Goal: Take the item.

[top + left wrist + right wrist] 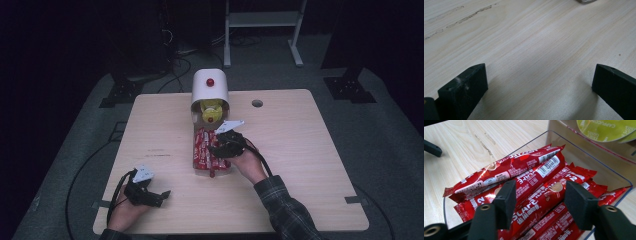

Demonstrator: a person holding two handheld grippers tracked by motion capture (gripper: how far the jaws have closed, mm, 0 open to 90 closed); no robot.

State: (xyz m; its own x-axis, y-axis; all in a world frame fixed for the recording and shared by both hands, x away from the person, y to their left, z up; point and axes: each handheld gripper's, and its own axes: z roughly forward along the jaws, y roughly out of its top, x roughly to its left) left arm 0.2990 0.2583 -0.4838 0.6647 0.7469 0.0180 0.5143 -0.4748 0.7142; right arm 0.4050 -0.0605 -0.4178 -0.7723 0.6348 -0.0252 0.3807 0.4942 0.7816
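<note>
My right gripper (539, 202) has its jaws half apart, straddling a red coffee stick (544, 200), seemingly not yet pressing it, in the clear tray (584, 152) at mid-table. My left gripper (539, 85) rests wide open, near left on the table (529, 37).

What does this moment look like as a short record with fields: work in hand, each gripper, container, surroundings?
work in hand: picking a red coffee stick packet out of the clear tray
right gripper: over the tray, jaws part open on either side of one packet, pads not yet pressing it
left gripper: jaws wide open above bare table, nothing between them
container: tray holds a pile of red packets; behind it a white dispenser with yellow-green capsules
surroundings: wooden table, dark room
</note>
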